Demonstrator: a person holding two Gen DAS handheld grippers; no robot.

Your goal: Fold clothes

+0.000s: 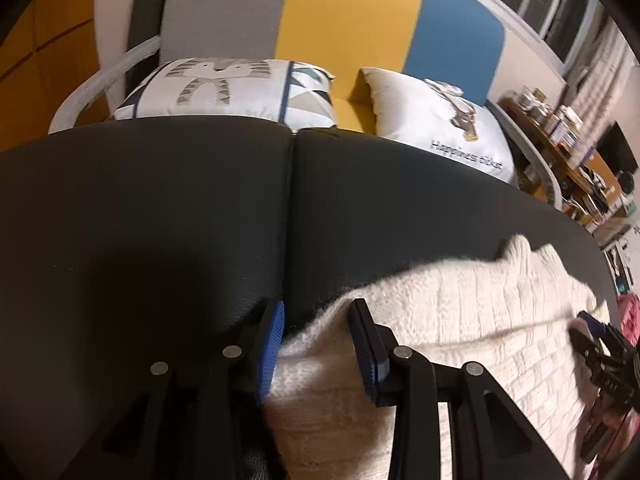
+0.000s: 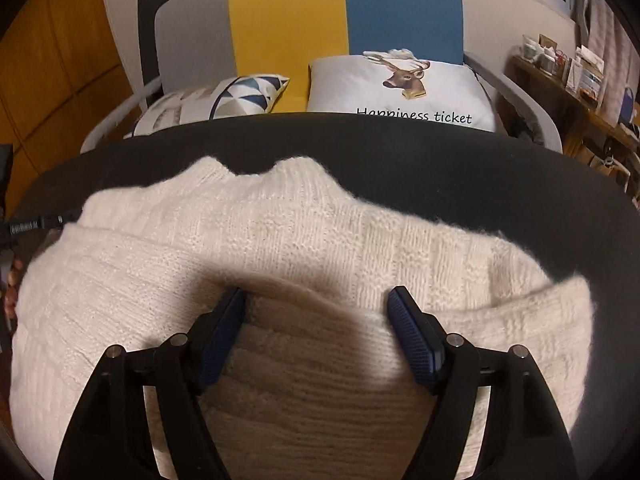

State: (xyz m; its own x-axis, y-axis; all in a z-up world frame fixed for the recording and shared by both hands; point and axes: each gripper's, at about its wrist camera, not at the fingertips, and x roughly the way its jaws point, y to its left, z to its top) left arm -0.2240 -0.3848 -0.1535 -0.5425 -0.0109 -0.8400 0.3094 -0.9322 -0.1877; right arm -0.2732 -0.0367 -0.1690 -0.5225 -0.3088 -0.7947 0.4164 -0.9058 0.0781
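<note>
Knit: cream sweater [image 2: 304,240] is lying folded on the black padded surface [image 1: 160,208], collar pointing toward the sofa [image 2: 288,28] and its deer pillow [image 2: 400,88].
Left hand-held gripper [image 1: 316,344]: jaws are standing apart around the sweater's near left edge — fabric is sitting between the pads, neither pad visibly pressing.
Right hand-held gripper [image 2: 316,332]: jaws are spread wide, straddling a raised fold of knit; not clamped.
Snag risk: fuzzy yarn is likely catching on the ribbed blue pads [image 2: 416,344] as they lift away, dragging the fold open.
Shift risk: smooth black surface is giving little grip — a sideways pull is probably sliding the whole bundle.
Crowding: right hand-held gripper is showing at the left view's edge, so the two are working close and could knock together.
</note>
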